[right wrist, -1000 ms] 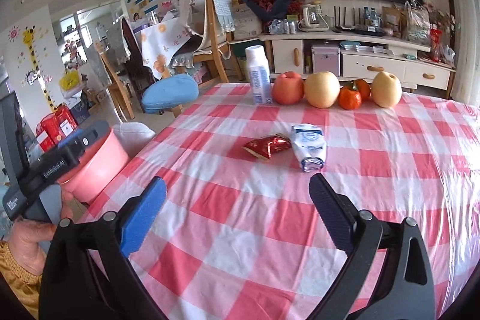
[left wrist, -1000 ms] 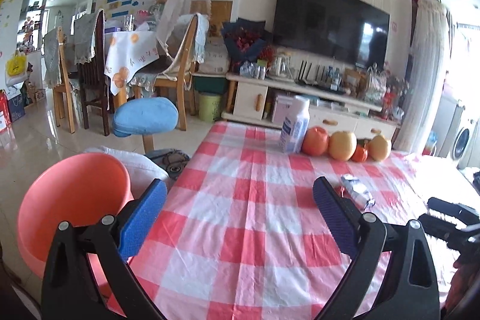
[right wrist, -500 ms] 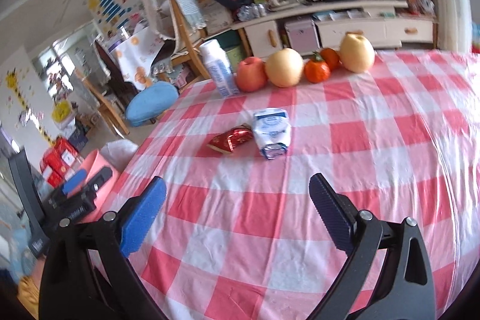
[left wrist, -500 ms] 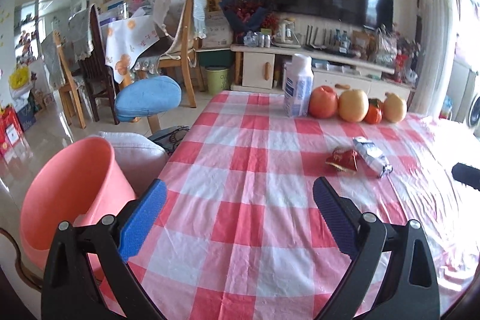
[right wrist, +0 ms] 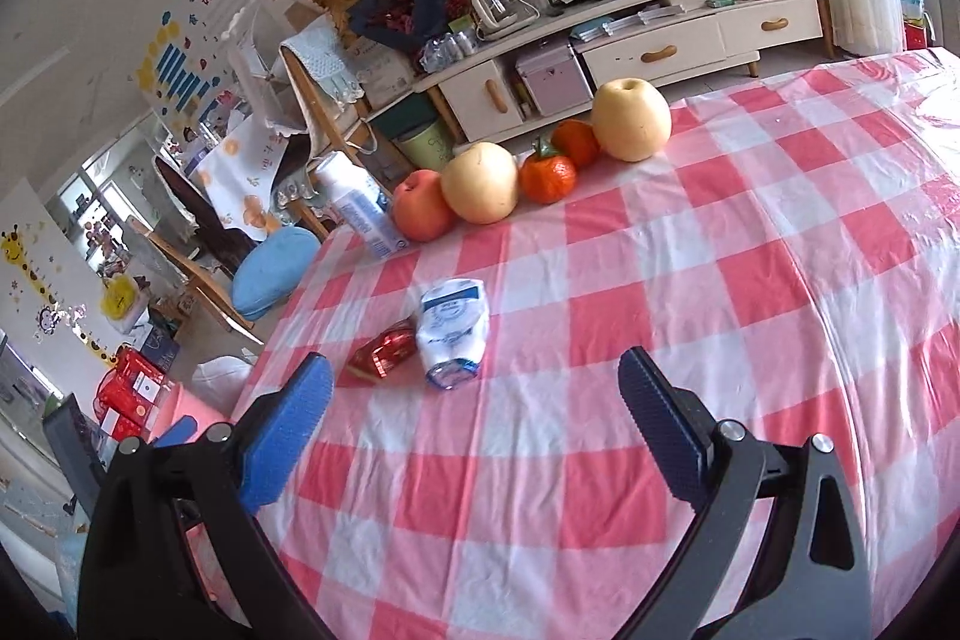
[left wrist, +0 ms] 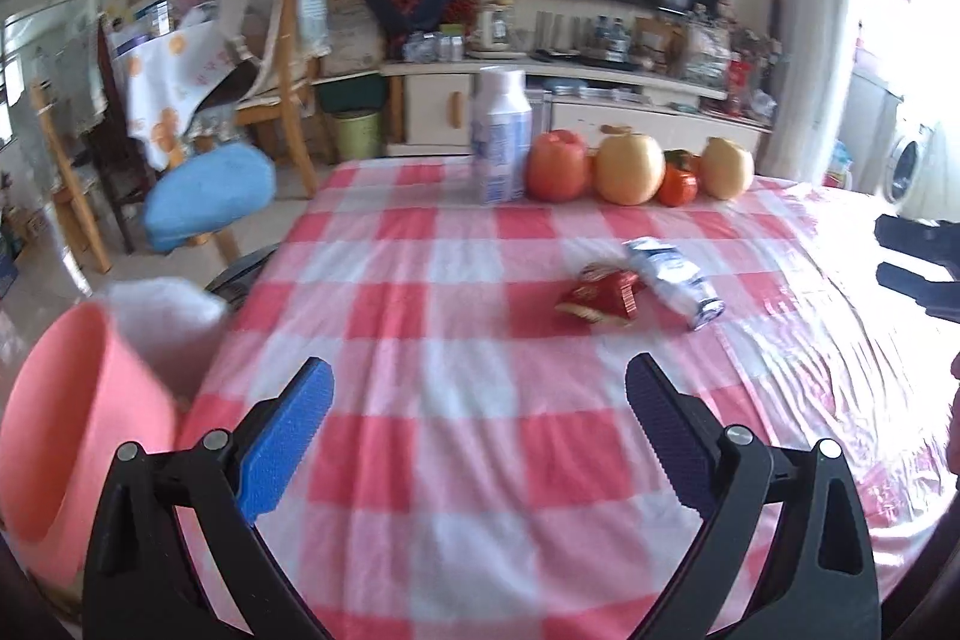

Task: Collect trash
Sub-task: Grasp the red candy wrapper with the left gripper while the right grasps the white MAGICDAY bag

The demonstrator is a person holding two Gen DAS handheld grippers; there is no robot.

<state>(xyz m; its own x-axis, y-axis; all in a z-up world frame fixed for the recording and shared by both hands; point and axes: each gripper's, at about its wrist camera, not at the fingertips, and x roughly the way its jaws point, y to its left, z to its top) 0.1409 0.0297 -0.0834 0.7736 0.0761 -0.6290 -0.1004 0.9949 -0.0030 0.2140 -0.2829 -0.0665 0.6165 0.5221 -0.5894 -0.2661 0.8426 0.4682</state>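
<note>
Both grippers (left wrist: pixel 479 388) (right wrist: pixel 475 382) wide apart, empty

We see checked tablecloth (right wrist: pixel 690 232) w/ glossy clear plastic film, wrinkled. Red wrapper (right wrist: pixel 384 353) shiny foil, crinkled; white pouch (right wrist: pixel 453 325) smooth glossy plastic. Pink bin (left wrist: pixel 72 424) matt plastic. Our left gripper (left wrist: pixel 480 424): matt black plastic frame, blue pads (left wrist: pixel 288 436) rough-textured, metal screws. Apple (left wrist: pixel 557 166) smooth, slight sheen. Chair (left wrist: pixel 288 100) wood.
</note>
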